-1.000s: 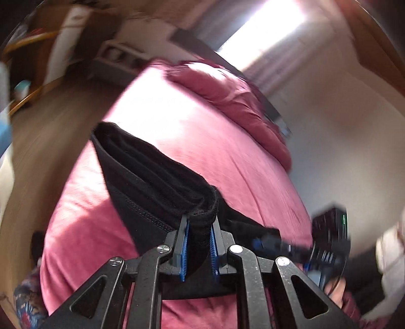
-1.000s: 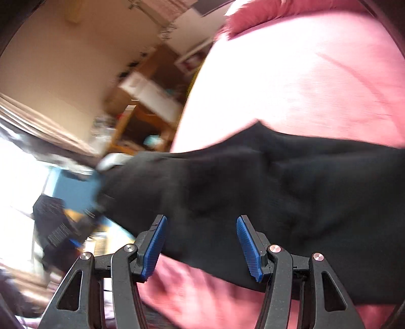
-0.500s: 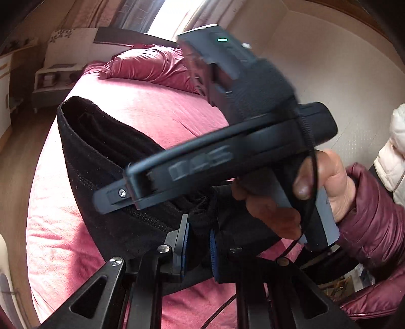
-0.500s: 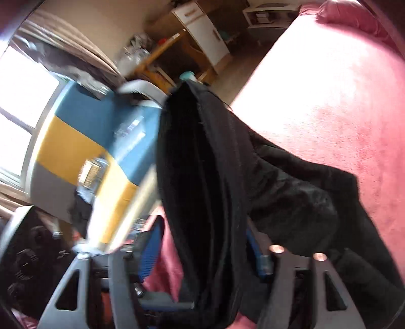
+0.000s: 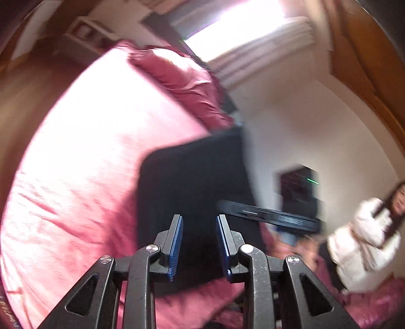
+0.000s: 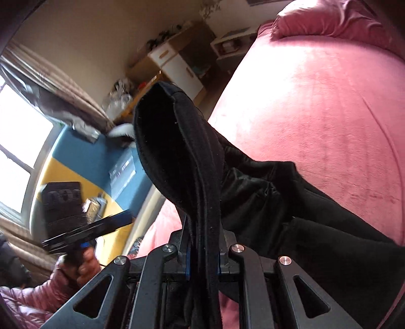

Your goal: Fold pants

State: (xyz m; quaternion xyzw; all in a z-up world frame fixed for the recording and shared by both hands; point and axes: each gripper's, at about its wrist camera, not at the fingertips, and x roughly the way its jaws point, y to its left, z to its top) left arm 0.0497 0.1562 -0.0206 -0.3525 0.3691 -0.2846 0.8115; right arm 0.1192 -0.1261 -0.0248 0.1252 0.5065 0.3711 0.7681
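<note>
Pants: the black pants (image 6: 265,192) lie on the pink bed (image 6: 329,106), along its near edge. One thick folded end is lifted up off the bed and stands in the air. The rest trails down onto the cover.

Right gripper: the right gripper (image 6: 202,260) has the lifted end of the pants between its blue pads. Its jaws are closing, with only a narrow gap, and the pads press on the cloth from both sides.

Left gripper: the left gripper (image 5: 198,246) has its jaws opening. The blue pads stand a little apart. The black cloth shows behind the gap, but the pads do not squeeze it. This view is blurry.

Bed: it has a pink cover, and a pink pillow (image 5: 187,83) lies at the far end.

Hand: a hand (image 6: 81,265) in a shiny pink sleeve holds the handle of the left gripper, off the near edge of the bed.

Room: a bright window (image 5: 238,22) is past the far end of the bed. A white and wood cupboard (image 6: 177,65) stands by the wall. A person in a white coat (image 5: 364,243) is in the corner by the bed.
</note>
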